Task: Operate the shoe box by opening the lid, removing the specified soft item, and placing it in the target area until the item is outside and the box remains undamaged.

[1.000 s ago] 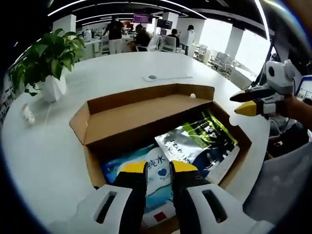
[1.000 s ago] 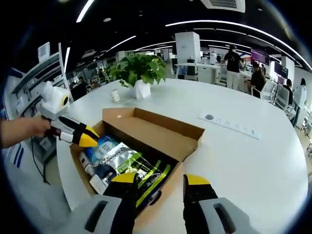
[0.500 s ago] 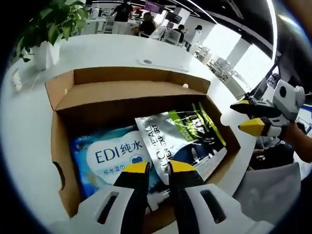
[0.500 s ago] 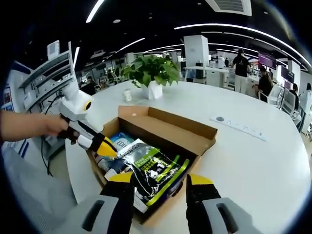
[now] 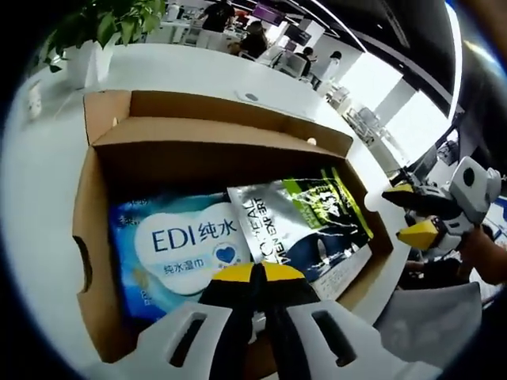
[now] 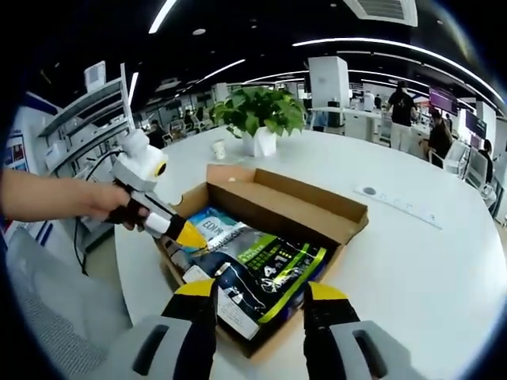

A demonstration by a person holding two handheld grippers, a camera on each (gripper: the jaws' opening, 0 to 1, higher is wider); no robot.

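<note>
One open box (image 5: 93,229) sits mid-frame on the white table (image 6: 428,269), its lid folded back. Inside lie two soft packs: a blue wipes pack (image 5: 178,249) at left and a silver-green pouch (image 5: 305,229) at right, overlapping. The left gripper (image 5: 255,273) is clenched at the packs' near edge; whether it grasps one, I cannot tell. The right gripper (image 6: 260,291) is released over the box's near corner. One plant (image 6: 261,115) stands beyond.
</note>
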